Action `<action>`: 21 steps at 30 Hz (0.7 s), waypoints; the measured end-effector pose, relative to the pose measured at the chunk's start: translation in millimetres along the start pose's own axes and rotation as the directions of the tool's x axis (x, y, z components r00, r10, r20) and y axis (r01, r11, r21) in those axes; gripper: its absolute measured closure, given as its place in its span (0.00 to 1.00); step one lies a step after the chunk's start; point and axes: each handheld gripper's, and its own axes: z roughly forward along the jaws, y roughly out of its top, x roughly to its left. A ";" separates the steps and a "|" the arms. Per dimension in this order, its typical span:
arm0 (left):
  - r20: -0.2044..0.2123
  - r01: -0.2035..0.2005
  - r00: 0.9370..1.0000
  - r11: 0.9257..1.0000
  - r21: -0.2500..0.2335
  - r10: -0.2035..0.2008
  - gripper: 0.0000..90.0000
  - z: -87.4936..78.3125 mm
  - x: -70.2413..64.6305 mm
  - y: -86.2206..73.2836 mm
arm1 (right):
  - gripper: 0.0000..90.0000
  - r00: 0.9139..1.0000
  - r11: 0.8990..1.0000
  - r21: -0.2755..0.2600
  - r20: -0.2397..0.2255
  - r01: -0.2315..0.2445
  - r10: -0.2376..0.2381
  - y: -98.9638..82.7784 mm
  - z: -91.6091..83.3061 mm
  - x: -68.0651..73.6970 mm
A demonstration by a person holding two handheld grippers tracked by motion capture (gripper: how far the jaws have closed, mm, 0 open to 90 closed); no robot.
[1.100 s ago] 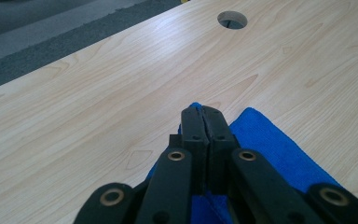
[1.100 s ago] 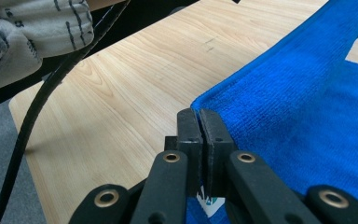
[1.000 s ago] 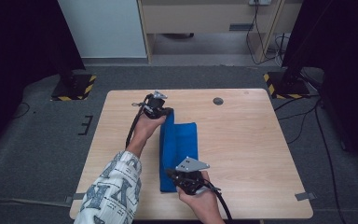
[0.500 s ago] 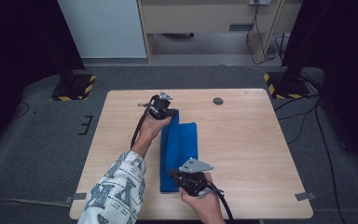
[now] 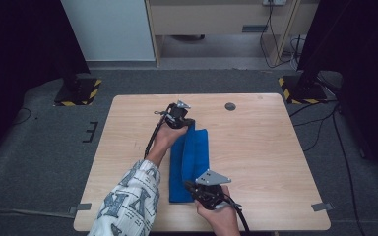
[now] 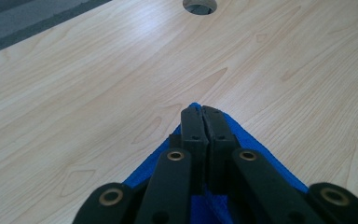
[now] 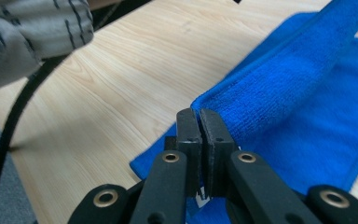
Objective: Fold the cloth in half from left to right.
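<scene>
Blue microfibre cloth (image 5: 189,164) lies lengthwise on the wooden table (image 5: 266,147), near its middle, already doubled into a long strip w/ one layer raised as a ridge along it. Left gripper (image 5: 181,118) sits at the far end of the cloth; in the left gripper view its jaws are clenched tight w/ a blue corner (image 6: 193,106) pinched between the tips. Right gripper (image 5: 196,189) is at the near end; in the right gripper view the jaws are likewise pressed together on the cloth edge (image 7: 200,100), the fold rising away from them toward the other hand.

What's changed vs. a sec ago: the left hand, holding the far corner, has slid rightward across the table and a bit lower, so the far end of the cloth now sits more over the strip's right part. Right hand hasn't really moved. Both grips unchanged, no slack let go.

Meaning, as I read it: the fold is mid-way, the lifted edge is being carried over onto the flat layer. Next prob. lay both corners down in line w/ the opposite edge, then release. Risk: ends landing skewed, since only one hand is travelling.

Cable port (image 5: 230,106) in the table is well apart, not in the way.
</scene>
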 end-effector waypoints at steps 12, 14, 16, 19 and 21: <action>0.030 -0.002 1.000 1.000 0.014 0.001 0.98 14.0 -7.3 -0.7 | 0.96 0.998 0.999 0.012 0.055 -0.036 0.036 -13.8 -4.3 -12.0; 0.032 0.005 0.999 1.000 0.013 -0.005 0.98 16.4 -9.1 -1.2 | 0.96 0.997 0.999 0.015 0.067 -0.041 0.040 -16.9 -5.1 -14.1; 0.035 -0.002 0.999 1.000 0.020 0.001 0.98 18.4 -10.5 -1.6 | 0.95 0.996 0.998 0.021 0.075 -0.052 0.050 -20.5 -5.6 -16.8; 0.030 -0.012 0.999 1.000 0.029 0.011 0.98 20.0 -11.7 -1.8 | 0.94 0.995 0.998 0.030 0.084 -0.062 0.060 -25.1 -6.0 -20.3; 0.028 -0.001 1.000 1.000 0.029 0.001 0.97 20.9 -11.3 -2.2 | 0.94 0.994 0.997 0.033 0.091 -0.067 0.064 -27.1 -6.3 -22.2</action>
